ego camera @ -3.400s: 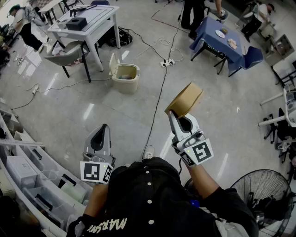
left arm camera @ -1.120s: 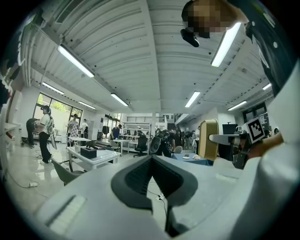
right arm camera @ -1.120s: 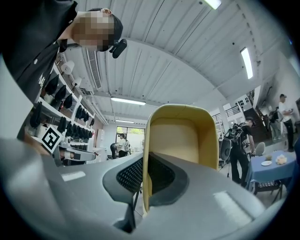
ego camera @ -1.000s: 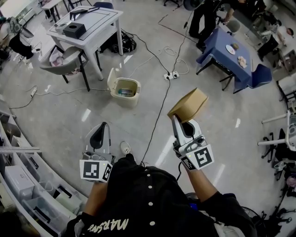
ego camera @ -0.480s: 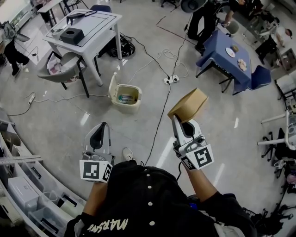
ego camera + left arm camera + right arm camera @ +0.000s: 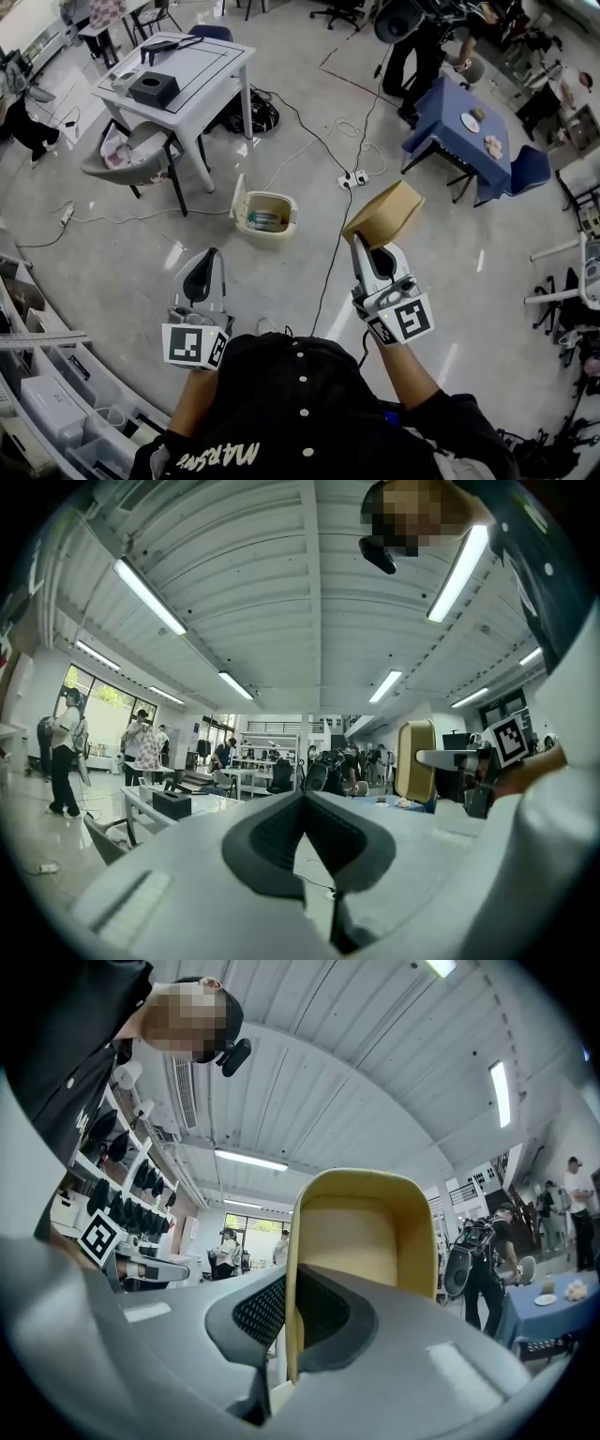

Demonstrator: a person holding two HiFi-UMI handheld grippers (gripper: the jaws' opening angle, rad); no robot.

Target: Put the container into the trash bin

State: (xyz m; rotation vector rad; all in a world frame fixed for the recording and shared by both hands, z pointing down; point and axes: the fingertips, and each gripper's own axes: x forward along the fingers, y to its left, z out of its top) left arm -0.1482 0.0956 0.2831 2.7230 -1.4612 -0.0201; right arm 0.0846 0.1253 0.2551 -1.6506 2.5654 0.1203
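Head view: container (image 6: 384,214) (tan) between fingers (image 6: 360,255)

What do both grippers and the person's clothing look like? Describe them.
Left gripper and right gripper: pale grey bodies, black-padded jaws, each with a white cube bearing black square markers. The person wears a black shirt with white buttons and white lettering.

White table (image 6: 208,67) carries black box (image 6: 155,88); grey chair (image 6: 127,152) beside. Blue table (image 6: 448,131) holds plates (image 6: 472,122), possibly food. Power strip (image 6: 352,178) lies between tables.
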